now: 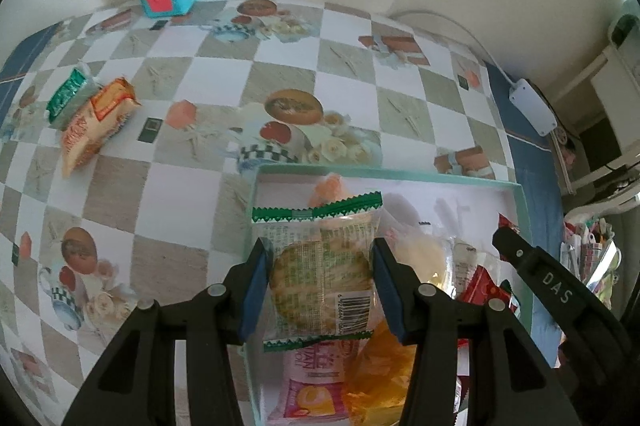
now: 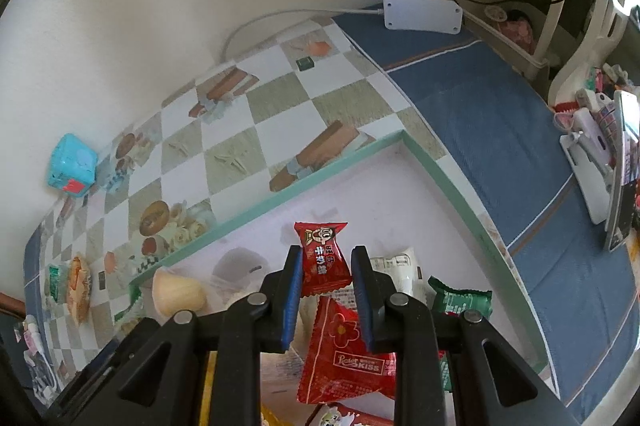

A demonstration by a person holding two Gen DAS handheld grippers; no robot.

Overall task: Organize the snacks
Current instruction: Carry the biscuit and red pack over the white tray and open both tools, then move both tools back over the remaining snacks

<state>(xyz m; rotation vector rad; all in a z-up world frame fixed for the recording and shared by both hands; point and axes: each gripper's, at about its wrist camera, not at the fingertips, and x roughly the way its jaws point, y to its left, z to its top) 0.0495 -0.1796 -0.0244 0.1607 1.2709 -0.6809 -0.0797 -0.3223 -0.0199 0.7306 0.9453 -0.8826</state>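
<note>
The left gripper pinches a green-edged cracker packet by its sides, long axis pointing away from the jaws. The right gripper pinches a small red candy the same way. Both hang directly above the shallow green-rimmed box of snacks, so release means going straight down.

The right gripper points steeply down, its blue-padded fingers clamped on a small red candy. Below lies a mint-rimmed box holding a larger red packet, a green packet and a pale bun. The box sits on a checkered table.
</note>
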